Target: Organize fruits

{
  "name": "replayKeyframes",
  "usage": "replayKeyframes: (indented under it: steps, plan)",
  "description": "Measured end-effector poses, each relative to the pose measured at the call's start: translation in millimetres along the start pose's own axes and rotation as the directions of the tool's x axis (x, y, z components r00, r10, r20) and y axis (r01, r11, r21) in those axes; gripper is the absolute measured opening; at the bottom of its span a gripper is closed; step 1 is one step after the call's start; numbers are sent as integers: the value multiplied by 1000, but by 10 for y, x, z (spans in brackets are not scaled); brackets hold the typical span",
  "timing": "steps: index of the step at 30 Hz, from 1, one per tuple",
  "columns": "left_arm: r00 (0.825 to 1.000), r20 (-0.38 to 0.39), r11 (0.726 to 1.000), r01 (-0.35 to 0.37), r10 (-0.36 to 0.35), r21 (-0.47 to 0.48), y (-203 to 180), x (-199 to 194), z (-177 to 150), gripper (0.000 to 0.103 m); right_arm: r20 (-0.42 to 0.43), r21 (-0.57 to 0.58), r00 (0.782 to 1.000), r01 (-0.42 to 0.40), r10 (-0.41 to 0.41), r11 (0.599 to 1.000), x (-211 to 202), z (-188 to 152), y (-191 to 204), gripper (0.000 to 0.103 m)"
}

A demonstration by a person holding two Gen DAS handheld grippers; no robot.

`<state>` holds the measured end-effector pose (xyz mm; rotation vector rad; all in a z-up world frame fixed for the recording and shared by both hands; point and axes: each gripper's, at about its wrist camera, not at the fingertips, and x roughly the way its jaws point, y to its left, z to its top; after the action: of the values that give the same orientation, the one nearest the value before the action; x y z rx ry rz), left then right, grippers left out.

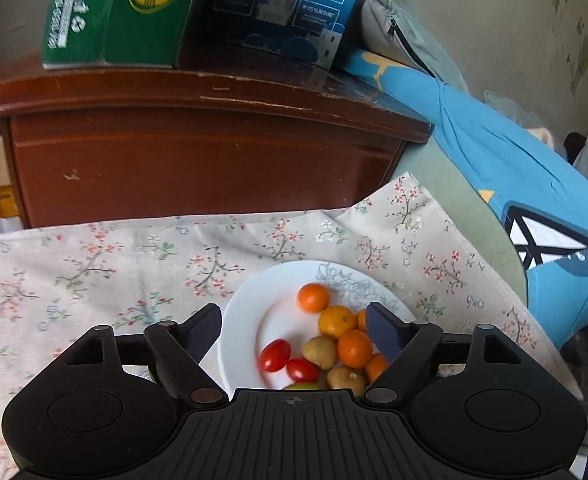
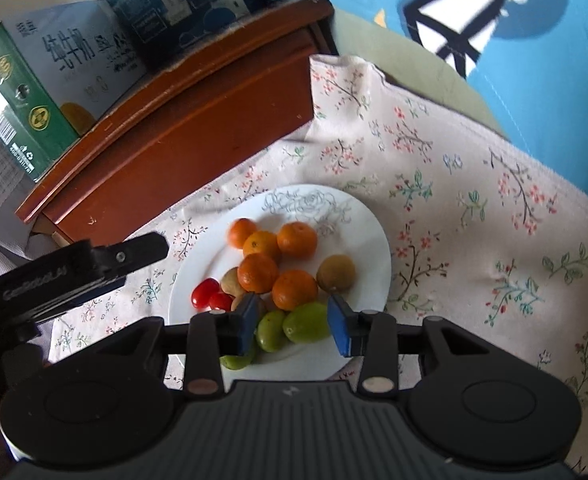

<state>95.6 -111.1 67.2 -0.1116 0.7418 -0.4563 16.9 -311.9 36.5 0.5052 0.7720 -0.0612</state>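
A white plate (image 2: 366, 236) with a grey flower drawing sits on a floral cloth (image 2: 474, 208). It holds several oranges (image 2: 296, 240), two red cherry tomatoes (image 2: 205, 292), brown kiwi-like fruits (image 2: 336, 272) and green fruits (image 2: 306, 322). My right gripper (image 2: 294, 326) hovers over the plate's near side, its blue pads apart; the green fruits show in the gap, and no pad clearly presses one. My left gripper (image 1: 294, 316) stands wide open over the plate (image 1: 246, 312), above the tomatoes (image 1: 275, 355) and oranges (image 1: 313, 298), holding nothing. One of its fingers (image 2: 142, 250) shows in the right wrist view.
A brown wooden cabinet (image 1: 198, 160) stands right behind the cloth, carrying a green carton box (image 1: 114, 16) and a blue box (image 1: 286, 4). A blue cushion (image 1: 514, 176) lies to the right. The floral cloth (image 1: 74, 272) stretches left of the plate.
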Motion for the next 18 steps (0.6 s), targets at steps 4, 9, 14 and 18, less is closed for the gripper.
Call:
replayKeyframes:
  steps: [4, 9, 14, 18]
  plan:
    - [999, -9, 999, -46, 46, 26, -26, -151, -25, 85, -1, -9, 1000, -3, 3, 1000, -23, 10, 31, 44]
    - [997, -18, 996, -76, 77, 37, -30, -333, -78, 88, 2, -13, 1000, 5, -5, 1000, -78, -2, 64, 44]
    - [993, -39, 992, -112, 115, 66, -65, -469, -151, 91, 23, -19, 1000, 19, -19, 1000, -182, -9, 107, 46]
    - [989, -47, 988, -138, 142, 76, -89, -565, -220, 94, 26, -34, 999, 43, -42, 999, -251, -23, 166, 50]
